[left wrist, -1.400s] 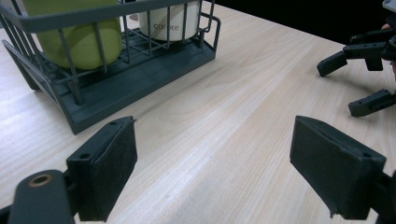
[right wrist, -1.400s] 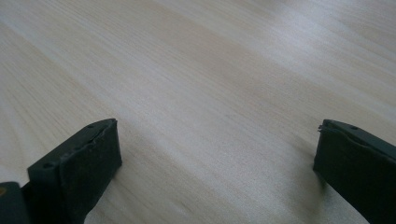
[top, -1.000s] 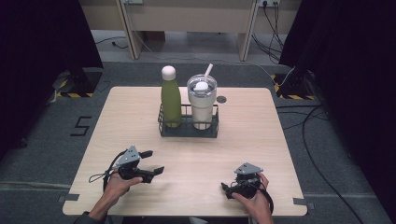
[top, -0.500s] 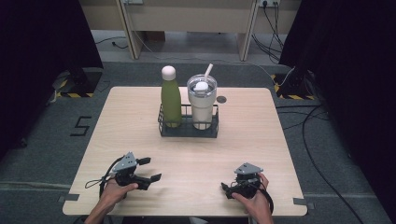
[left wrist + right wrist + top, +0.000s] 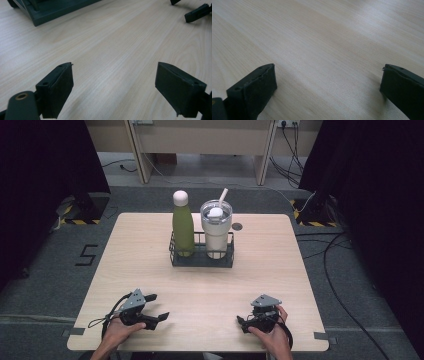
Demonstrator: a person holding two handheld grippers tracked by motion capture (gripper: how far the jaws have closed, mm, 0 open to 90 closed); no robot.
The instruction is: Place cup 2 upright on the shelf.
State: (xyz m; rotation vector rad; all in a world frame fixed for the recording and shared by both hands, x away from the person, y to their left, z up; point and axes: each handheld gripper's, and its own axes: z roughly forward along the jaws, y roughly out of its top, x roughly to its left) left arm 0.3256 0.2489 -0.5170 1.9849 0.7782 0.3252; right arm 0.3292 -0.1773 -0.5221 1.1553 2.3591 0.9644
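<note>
In the high view, a light wooden table [image 5: 150, 250] stands on a grey floor. Near the far middle of the table there is a dark wire basket [image 5: 202, 256]. Inside it stand two things, both upright: a green bottle [image 5: 183, 227] with a white cap on the left, and a pale tumbler [image 5: 216, 227] with a clear lid and a white straw on the right. They stand just beside each other. A small dark round spot [image 5: 237, 226] is on the table, right of the tumbler.

At the near left edge, the left gripper [image 5: 156, 307] is held by the person's left hand [image 5: 117, 332]. Its jaws point to the right and are wide apart, with nothing between them. At the near right edge, the right gripper [image 5: 241, 322] is held by the right hand [image 5: 270, 337], and its jaws point to the left. Both grippers are well apart from the basket.

In the left gripper view, the two black jaws stand far open over bare wood. A corner of the basket [image 5: 50, 12] is at the far left, and the tips of the right gripper [image 5: 197, 12] are at the far right.

In the right gripper view, the two jaws are also wide open and hold nothing; between them is the bare table [image 5: 324, 45].
</note>
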